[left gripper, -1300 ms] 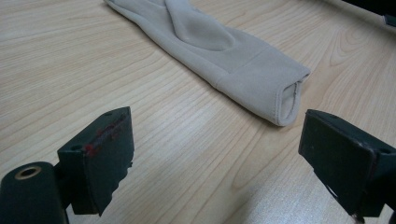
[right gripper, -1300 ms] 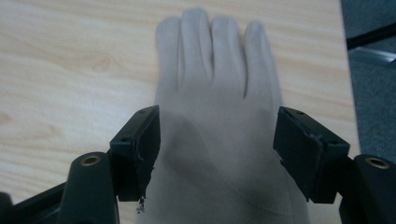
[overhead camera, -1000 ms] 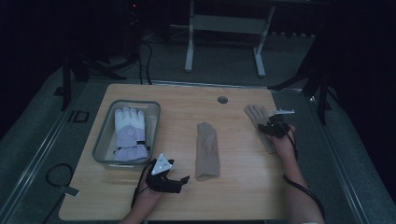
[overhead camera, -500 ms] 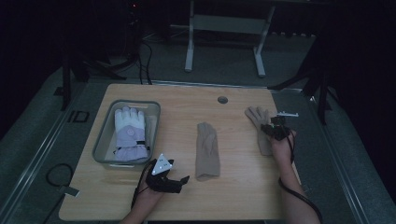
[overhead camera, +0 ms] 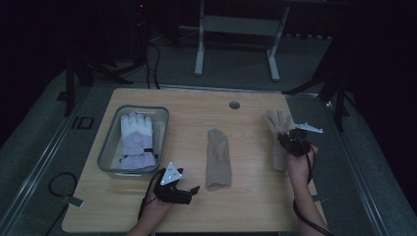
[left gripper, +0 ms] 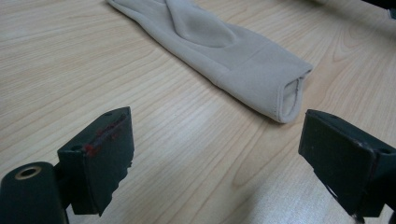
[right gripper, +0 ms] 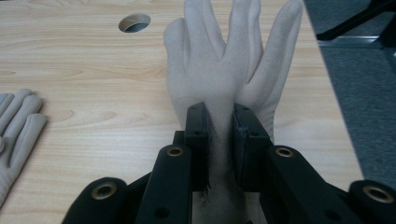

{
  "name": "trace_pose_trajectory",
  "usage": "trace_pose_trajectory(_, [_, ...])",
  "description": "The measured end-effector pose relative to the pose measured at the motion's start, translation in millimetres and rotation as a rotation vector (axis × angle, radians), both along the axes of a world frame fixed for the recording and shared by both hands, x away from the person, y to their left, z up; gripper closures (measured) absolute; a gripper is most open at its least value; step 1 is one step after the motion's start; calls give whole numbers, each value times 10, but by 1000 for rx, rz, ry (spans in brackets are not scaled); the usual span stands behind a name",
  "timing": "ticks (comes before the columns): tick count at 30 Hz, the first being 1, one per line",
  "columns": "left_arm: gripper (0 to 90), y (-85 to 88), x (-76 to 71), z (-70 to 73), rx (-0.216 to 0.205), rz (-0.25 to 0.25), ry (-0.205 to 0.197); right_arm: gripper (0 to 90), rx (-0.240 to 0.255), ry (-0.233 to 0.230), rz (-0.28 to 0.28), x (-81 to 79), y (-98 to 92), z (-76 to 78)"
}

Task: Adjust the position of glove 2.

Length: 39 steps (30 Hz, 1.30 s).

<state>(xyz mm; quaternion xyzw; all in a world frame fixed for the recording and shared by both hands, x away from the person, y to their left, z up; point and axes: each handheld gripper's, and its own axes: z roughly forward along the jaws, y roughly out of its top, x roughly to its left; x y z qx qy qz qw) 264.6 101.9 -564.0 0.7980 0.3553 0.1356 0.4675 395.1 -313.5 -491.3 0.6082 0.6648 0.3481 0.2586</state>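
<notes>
High view: my right gripper at right side of table, clamped on beige glove, fingers fanned toward far edge. Jaws just been closing, glove fabric pinched between them. My left gripper near front edge, jaws wide, nothing in them. Second beige glove flat mid-table. White glove in grey tray at left.

Left gripper view: jaws far apart, cuff end of second beige glove just ahead, not touching.

Right gripper view: pads squeezing beige glove at palm; round hole in table beyond.
</notes>
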Motion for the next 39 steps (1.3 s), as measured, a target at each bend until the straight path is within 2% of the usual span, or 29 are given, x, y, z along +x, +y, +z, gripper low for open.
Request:
trace_pose_trajectory(6, [105, 5, -1, 1, 0, 0, -3, 778, 0, 17, -28, -206, -23, -76])
trace_pose_trajectory(8, [105, 6, -6, 2, -2, 1, -6, 777, 28, 27, -35, -268, -52, -97])
trace_pose_trajectory(12, [105, -5, -9, 0, 3, 2, -9, 773, 27, 36, -51, -394, -69, -135])
trace_pose_trajectory(15, [105, -5, -6, 0, 3, -1, -9, 766, 12, 55, -47, -478, -25, -220])
trace_pose_trajectory(22, [105, -9, -7, 1, 7, -8, -6, 722, -30, 114, -50, -465, 5, -443])
trace_pose_trajectory(25, [105, -6, -5, 0, 0, -6, -2, 669, -31, 132, -45, -434, 13, -526])
trace_pose_trajectory(27, [105, -2, -4, 0, 0, -5, -3, 591, -40, 128, -34, -430, 21, -532])
trace_pose_trajectory(30, [94, -2, -1, 0, 0, -7, -1, 514, -35, 135, -9, -420, 1, -495])
trace_pose_trajectory(33, [92, -4, -1, -1, 1, -10, 2, 459, -21, 129, 49, -416, -43, -436])
trace_pose_trajectory(36, [92, -4, 1, -1, 3, -11, 4, 428, -42, 99, 146, -420, -109, -346])
trace_pose_trajectory(37, [92, -4, 2, -1, 2, -12, 5, 427, -40, 95, 198, -411, -143, -317])
trace_pose_trajectory(39, [92, -3, 1, -1, 1, -11, 5, 437, -89, 81, 249, -404, -199, -270])
